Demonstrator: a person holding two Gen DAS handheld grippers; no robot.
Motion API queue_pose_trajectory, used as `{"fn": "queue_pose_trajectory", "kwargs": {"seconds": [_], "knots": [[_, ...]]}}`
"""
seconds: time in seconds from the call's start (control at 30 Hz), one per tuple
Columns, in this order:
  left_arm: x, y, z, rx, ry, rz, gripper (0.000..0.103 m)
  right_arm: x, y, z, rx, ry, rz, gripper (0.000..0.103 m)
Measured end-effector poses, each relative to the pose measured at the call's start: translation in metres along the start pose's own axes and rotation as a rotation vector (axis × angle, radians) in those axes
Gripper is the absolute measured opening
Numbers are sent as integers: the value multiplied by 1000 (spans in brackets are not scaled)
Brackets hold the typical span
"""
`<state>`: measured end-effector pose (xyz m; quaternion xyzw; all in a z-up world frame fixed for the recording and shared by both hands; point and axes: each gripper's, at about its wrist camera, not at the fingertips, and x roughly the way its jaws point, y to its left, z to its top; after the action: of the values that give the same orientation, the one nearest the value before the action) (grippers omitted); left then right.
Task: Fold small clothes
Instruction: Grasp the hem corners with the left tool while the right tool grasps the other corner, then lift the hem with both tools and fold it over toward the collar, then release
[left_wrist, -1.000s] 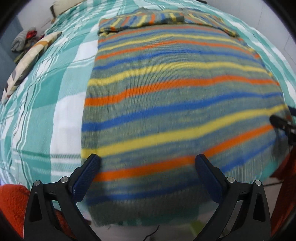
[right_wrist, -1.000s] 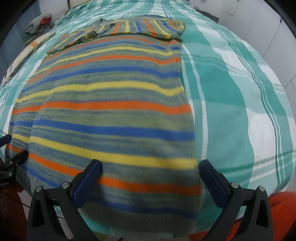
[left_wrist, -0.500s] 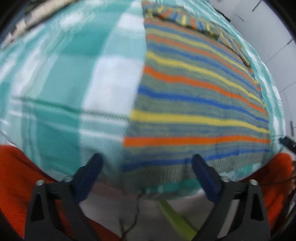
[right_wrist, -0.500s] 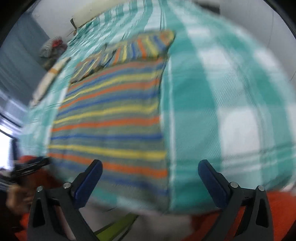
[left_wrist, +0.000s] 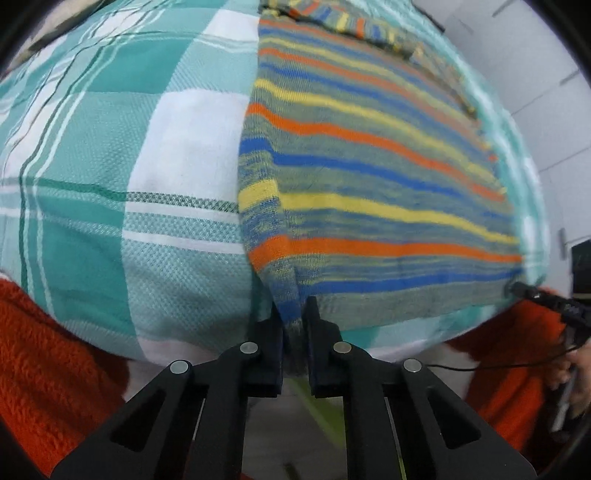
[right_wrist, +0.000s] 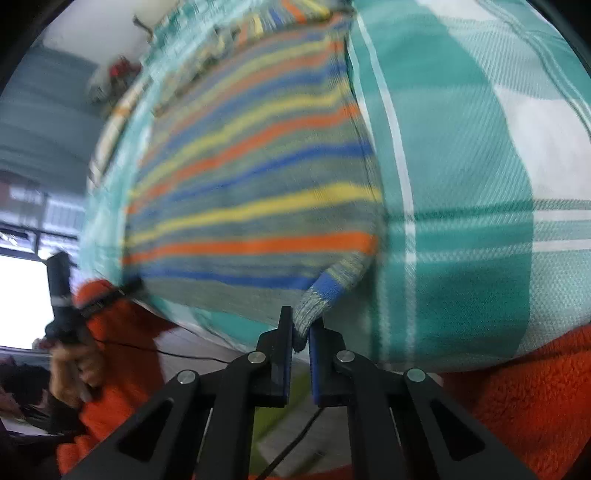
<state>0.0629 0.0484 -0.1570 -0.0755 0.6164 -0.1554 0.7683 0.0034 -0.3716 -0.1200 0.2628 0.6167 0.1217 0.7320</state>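
The left tongs (left_wrist: 293, 325) and right tongs (right_wrist: 301, 330) each pinch a near corner of the knitted striped sweater (left_wrist: 369, 177). It lies flat on the bed (left_wrist: 110, 147) with its checked green sheet.

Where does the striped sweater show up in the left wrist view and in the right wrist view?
Left wrist view: the striped sweater fills the centre-right, its near-left hem corner pinched in the left claw.
Right wrist view: it fills the centre-left, its near-right hem corner pinched in the right claw.
Shared landmark: the teal and white checked bedspread under it.
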Motion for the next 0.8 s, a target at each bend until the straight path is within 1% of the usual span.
{"fn": "queue_pose_trajectory", "kwargs": {"seconds": [0.07,0.1,0.17,0.27,0.3,0.33,0.37,0.43,0.47,0.6,0.67,0.73,0.8], "knots": [[-15,5,7,-40,-30,-92,8,-14,4,2,3,-52,40,8],[-26,7,17,-61,-58,-135,8,-21,6,5,6,-82,62,8],[-38,6,36,-69,-98,-169,8,-35,8,17,11,-154,93,8],[-52,7,77,-71,-171,-205,8,-50,12,47,5,-266,98,8],[-55,5,97,-63,-210,-206,8,-53,15,59,2,-292,98,8],[-58,3,107,-60,-230,-200,8,-55,17,76,-2,-329,93,8],[-58,2,128,-62,-257,-196,8,-57,20,88,-6,-354,88,8],[-57,4,162,-69,-281,-201,8,-60,25,122,-21,-410,71,7],[-54,3,184,-75,-296,-196,8,-64,26,138,-26,-430,62,7],[-38,7,259,-94,-331,-167,8,-59,28,208,-33,-484,31,7],[-32,7,281,-98,-338,-150,8,-54,25,242,-32,-503,11,7],[-15,5,315,-93,-332,-117,8,-47,22,273,-35,-512,-11,7],[-1,4,338,-87,-323,-95,8,-40,15,297,-27,-517,-35,7]]}}
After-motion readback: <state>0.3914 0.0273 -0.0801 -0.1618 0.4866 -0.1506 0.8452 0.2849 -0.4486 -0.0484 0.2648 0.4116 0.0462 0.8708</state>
